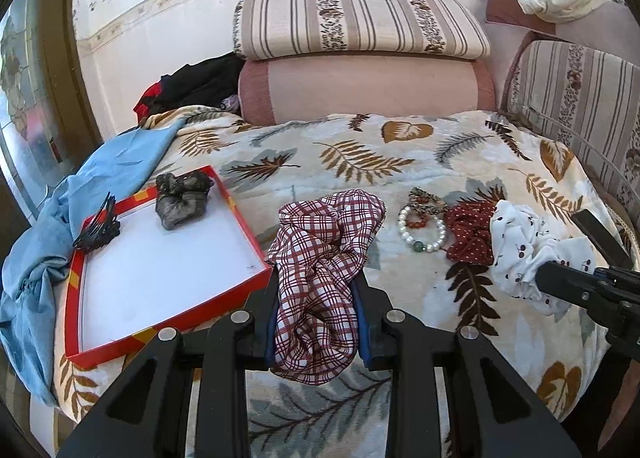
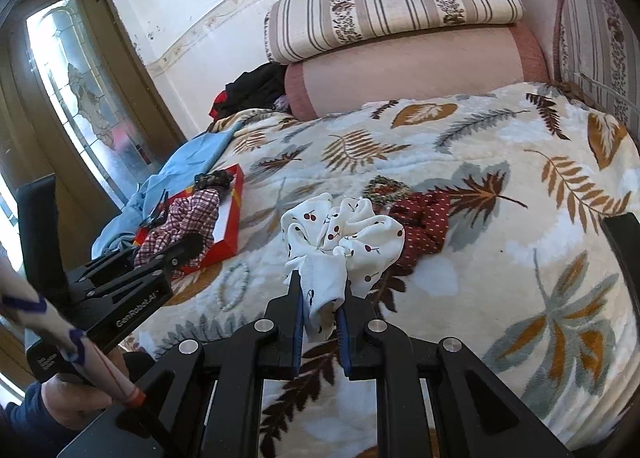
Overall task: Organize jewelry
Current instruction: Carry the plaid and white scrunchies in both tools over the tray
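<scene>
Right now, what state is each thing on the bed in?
Plaid scrunchie: clamped in left gripper, clear of the tray.
Cherry scrunchie: clamped in right gripper.
Red tray: open, on the blanket.
Grey scrunchie: in tray.
Black clip: on tray's rim.
Pearl bracelet: on blanket.
Red dotted scrunchie: on blanket.

Leaf-print bed point(image 1: 360, 162): red tray point(image 1: 168, 270), pearl bracelet point(image 1: 422, 232).

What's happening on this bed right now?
A person is sorting hair ties and jewelry with two handheld grippers. The left gripper clamps a plaid scrunchie beside the red tray; the right gripper clamps a white cherry-print scrunchie. A pearl bracelet and red dotted scrunchie remain on the blanket.
</scene>
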A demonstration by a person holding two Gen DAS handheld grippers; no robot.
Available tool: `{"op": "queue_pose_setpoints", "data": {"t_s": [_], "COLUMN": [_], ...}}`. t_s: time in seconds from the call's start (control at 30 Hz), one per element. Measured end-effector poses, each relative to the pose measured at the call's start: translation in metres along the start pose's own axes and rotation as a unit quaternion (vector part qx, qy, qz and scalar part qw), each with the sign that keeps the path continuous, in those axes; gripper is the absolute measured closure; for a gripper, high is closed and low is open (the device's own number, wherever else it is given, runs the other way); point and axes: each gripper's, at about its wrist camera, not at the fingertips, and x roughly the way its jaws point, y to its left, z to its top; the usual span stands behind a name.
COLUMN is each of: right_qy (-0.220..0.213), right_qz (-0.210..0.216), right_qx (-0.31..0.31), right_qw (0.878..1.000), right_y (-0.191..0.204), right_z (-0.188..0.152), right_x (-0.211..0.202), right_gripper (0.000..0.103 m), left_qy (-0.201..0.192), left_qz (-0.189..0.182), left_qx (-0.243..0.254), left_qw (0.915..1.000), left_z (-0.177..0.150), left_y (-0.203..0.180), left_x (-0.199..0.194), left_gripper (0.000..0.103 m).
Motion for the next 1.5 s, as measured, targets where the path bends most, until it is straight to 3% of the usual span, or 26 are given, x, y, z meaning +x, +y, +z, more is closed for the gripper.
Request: {"op": "queue_pose_setpoints", "data": {"t_s": [0.4,0.73,1.17,1.5], "right_qy": [0.014,0.033,0.081,0.125], "right_qz": [0.021,0.049,0.097,0.104], "right_qx": [-0.026,-0.052,-0.094,-0.105], "right_qw": [0.999,0.997,0.988,0.981], "right_y": [0.030,0.068,0.141,0.182], "right_z": [0.009,0.025,0.052,0.072], "right_x": [0.010,0.036,0.110,0.195], "right_gripper": [0.088,0.088,0.087,0.087], "left_qy": [0.001,0.007,0.037,0.092], "left_qz": [0.021,0.062,0.108,0.093], "left_qx": [-0.047,-0.117,-0.191,-0.212], "left_qw": [0.9987,0.9912,0.9749,0.9684], "left_z": [0.000,-0.005,-0.009,0.006], "left_y": [0.044,0.119,0.216,0.253], "left_x": [0.001,0.002,0.024,0.075], "left_gripper": [0.074,0.074,0.074,0.074]}}
